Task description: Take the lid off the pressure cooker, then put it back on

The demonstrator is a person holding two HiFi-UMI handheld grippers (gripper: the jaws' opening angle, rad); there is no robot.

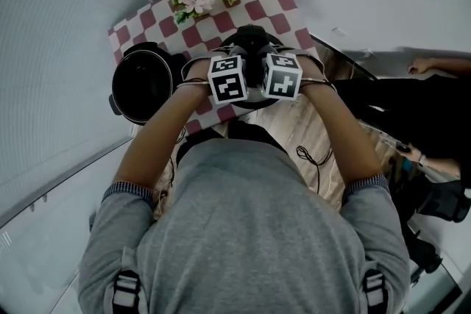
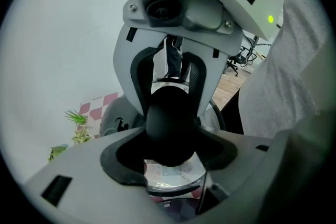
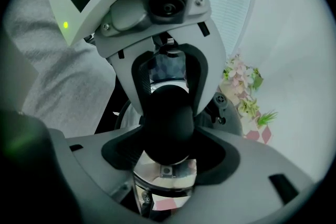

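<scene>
Both grippers, left [image 2: 170,152] and right [image 3: 167,147], are clenched from opposite sides on the lid's [image 3: 165,176] black knob [image 2: 169,123], at frame centre over the checkered table [image 1: 280,7]. The open pot [image 1: 143,84] sits at left.

The person wore a grey top [image 1: 243,239] with darker blue cuffs [image 1: 126,193] at the sleeve ends, and grey straps with black buckles [image 1: 126,289] lay over the shoulders. Behind its jaws, each tool carried a white cube [image 1: 227,79] printed with black square markers. The jaws of the left gripper [image 2: 170,162] and the right gripper [image 3: 167,165] were pale grey, with curved black pads [image 2: 123,162] on their inner faces. Above the right gripper's jaws, its white shell bore a grey camera housing [image 2: 160,8] with a round dark lens. Small screws [image 2: 227,22] sat beside the housing, and a green light [image 2: 270,19] glowed below the marker.
</scene>
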